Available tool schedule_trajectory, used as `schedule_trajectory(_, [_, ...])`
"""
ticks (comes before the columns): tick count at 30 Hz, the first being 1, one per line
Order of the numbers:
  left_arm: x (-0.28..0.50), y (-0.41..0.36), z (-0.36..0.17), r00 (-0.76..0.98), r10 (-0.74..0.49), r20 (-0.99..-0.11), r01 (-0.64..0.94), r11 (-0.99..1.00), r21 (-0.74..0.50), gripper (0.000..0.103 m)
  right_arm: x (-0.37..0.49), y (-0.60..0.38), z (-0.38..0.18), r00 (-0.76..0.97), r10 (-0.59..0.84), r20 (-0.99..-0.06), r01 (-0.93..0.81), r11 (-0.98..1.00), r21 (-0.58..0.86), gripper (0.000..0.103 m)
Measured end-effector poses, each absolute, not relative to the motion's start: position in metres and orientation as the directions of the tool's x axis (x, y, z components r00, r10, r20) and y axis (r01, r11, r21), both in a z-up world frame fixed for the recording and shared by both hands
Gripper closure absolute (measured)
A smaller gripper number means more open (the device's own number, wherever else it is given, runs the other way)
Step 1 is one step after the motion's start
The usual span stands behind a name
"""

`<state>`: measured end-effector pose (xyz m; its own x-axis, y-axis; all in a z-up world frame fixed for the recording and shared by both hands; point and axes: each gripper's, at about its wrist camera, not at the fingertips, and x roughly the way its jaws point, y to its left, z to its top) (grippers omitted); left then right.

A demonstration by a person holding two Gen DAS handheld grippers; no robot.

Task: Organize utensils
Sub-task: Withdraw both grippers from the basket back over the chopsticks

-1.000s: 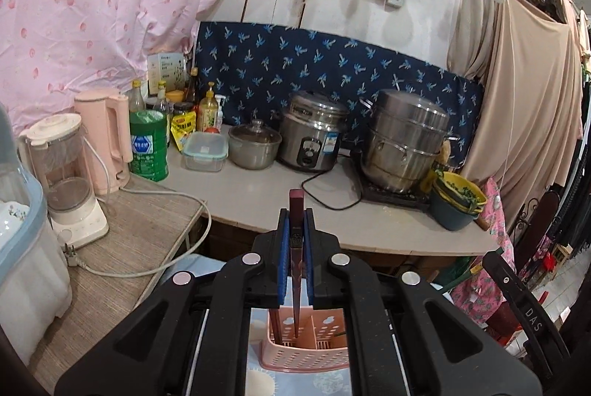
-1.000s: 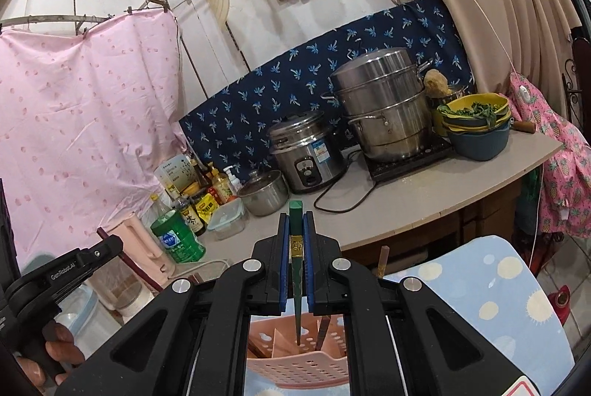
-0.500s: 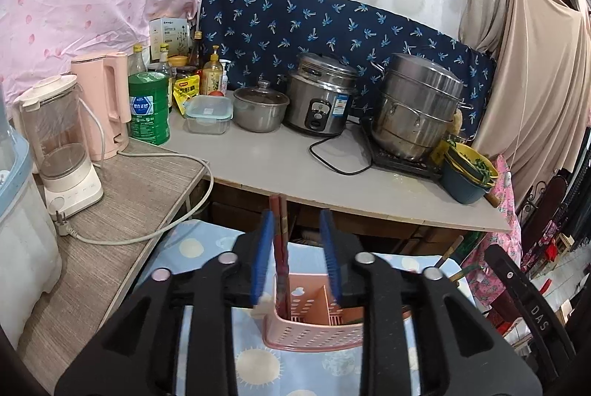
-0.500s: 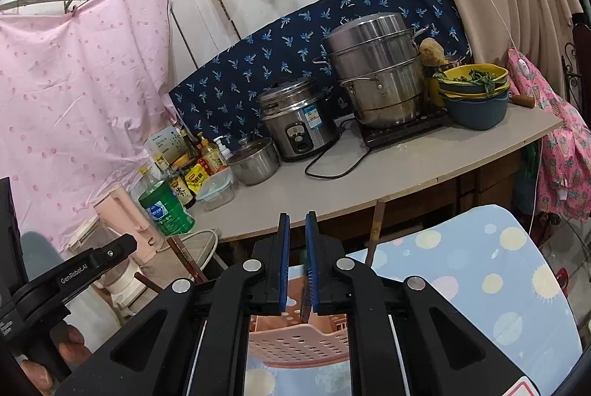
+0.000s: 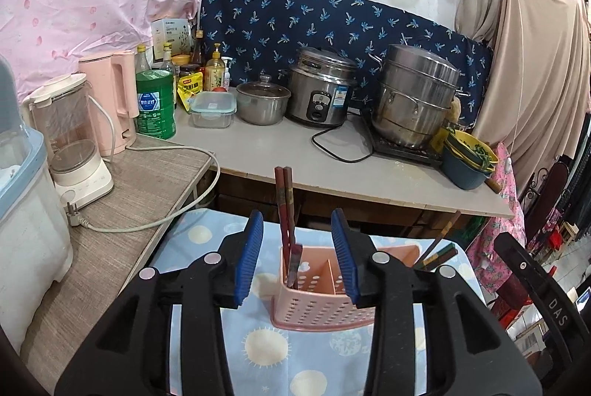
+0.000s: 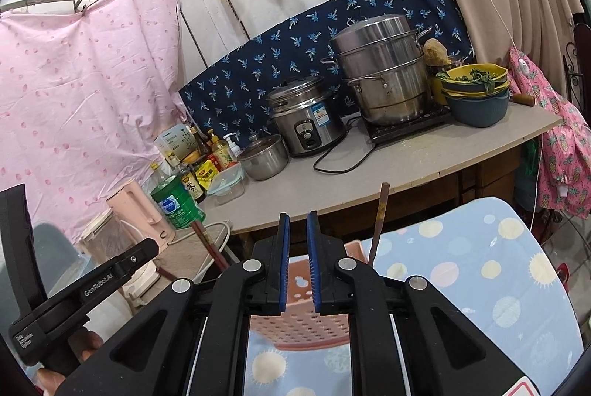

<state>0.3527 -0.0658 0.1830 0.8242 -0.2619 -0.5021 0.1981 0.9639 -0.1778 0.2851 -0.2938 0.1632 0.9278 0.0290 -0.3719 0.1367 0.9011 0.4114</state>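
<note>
A pink perforated utensil basket (image 5: 325,289) stands on the blue spotted cloth (image 5: 266,348). Two red chopsticks (image 5: 284,204) stand upright in its left compartment, and darker chopsticks (image 5: 439,252) lean out at its right end. My left gripper (image 5: 297,253) hovers just before the basket with its jaws opening. The red chopsticks show between the pads, which do not touch them. In the right wrist view my right gripper (image 6: 298,265) is over the same basket (image 6: 295,322), its jaws a narrow gap apart with nothing between them. A brown chopstick (image 6: 380,222) stands just to its right.
Behind the cloth-covered table runs a grey counter (image 5: 280,152) with a rice cooker (image 5: 321,89), a steamer pot (image 5: 413,100), a lidded pan (image 5: 262,100) and stacked bowls (image 5: 469,156). A side table (image 5: 122,196) on the left holds a blender, a pink kettle and a cable.
Both grippers let go of their chopsticks, which now stand in the basket. The left jaws spread wide, the right ones only a little, and both grippers sank towards the basket.
</note>
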Motion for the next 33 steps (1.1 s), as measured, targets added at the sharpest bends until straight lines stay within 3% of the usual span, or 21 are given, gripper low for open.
schedule_trajectory(11, [0.300,-0.058,0.159,0.793,-0.282,-0.539,0.221,0.959,-0.176,0.065,0.230,-0.275,0.130,0.901,0.073,-0.428,0.141,0.883,0.448,0.092])
schedule_trajectory(33, [0.175,-0.046,0.051,0.658,-0.280,-0.699,0.258,0.956,-0.140,0.063,0.095,-0.225,0.021,0.738,0.121,-0.664,0.131,0.940,0.316,0.092])
